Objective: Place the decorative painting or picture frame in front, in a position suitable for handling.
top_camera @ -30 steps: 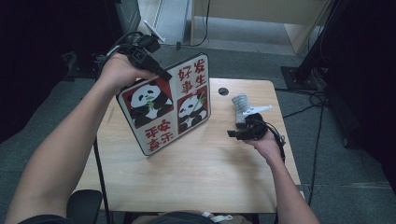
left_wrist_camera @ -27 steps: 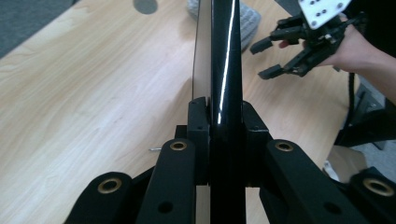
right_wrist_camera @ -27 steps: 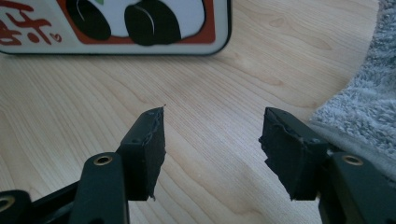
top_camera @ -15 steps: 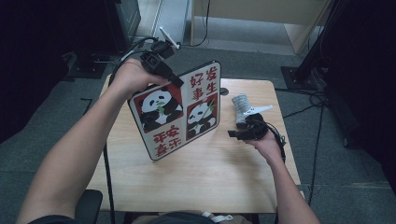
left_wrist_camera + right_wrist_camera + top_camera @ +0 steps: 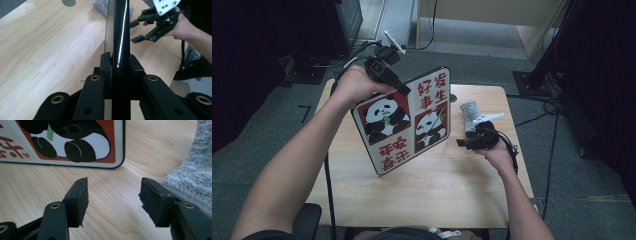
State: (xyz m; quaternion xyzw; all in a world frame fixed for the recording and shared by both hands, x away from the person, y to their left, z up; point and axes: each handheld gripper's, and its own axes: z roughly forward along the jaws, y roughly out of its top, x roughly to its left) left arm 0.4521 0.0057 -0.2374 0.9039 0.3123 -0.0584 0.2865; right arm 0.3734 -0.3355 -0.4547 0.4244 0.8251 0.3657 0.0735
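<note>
While a grey towel (image 5: 470, 114) lies just beside the right gripper (image 5: 467, 143), whose jaws stand apart and empty over the bench (image 5: 462, 200), the panda board (image 5: 404, 120) rises tilted right before it. Clenched on that board's top edge, the left gripper (image 5: 399, 89) hangs from a raised, outstretched forearm.

You work at a light wooden table (image 5: 422, 200) with a pale grain, set on grey carpet floor (image 5: 592, 190) that runs all around it. Beyond its far edge a pale wooden cabinet (image 5: 492, 12) stands against the back, with dark cables (image 5: 547, 107) trailing over the carpet to your right. Both sides of the room fall into deep shadow.
</note>
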